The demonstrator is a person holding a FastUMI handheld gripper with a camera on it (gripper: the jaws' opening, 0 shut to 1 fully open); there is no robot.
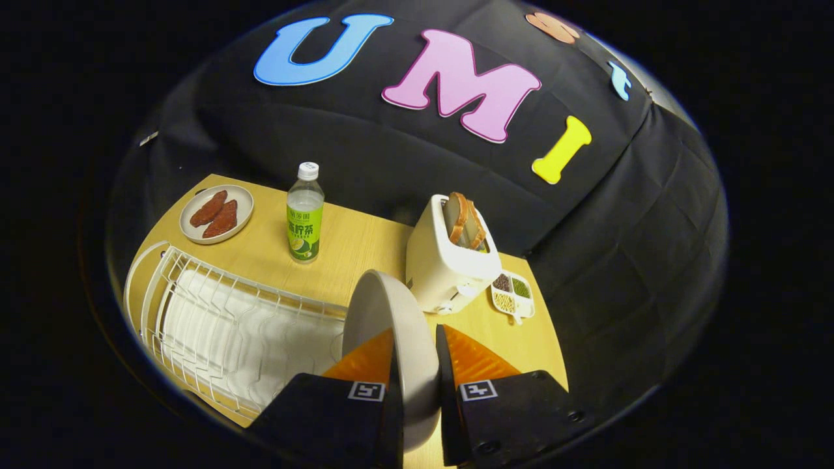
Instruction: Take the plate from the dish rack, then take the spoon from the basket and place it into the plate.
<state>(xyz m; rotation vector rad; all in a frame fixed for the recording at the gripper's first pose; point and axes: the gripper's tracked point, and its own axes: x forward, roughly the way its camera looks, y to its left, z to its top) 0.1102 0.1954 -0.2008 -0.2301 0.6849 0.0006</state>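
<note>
Both jaws of the gripper (415, 355) pinch the plate (391, 339) on edge, upright between them, just right of the dish rack (215, 326), above the surface (352, 244).

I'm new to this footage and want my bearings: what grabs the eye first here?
The plate, held on edge between the gripper fingers, beside the white dish rack. Just beyond it stands a white toaster with bread in its slot, and a green-labelled bottle further back on the table.
</note>
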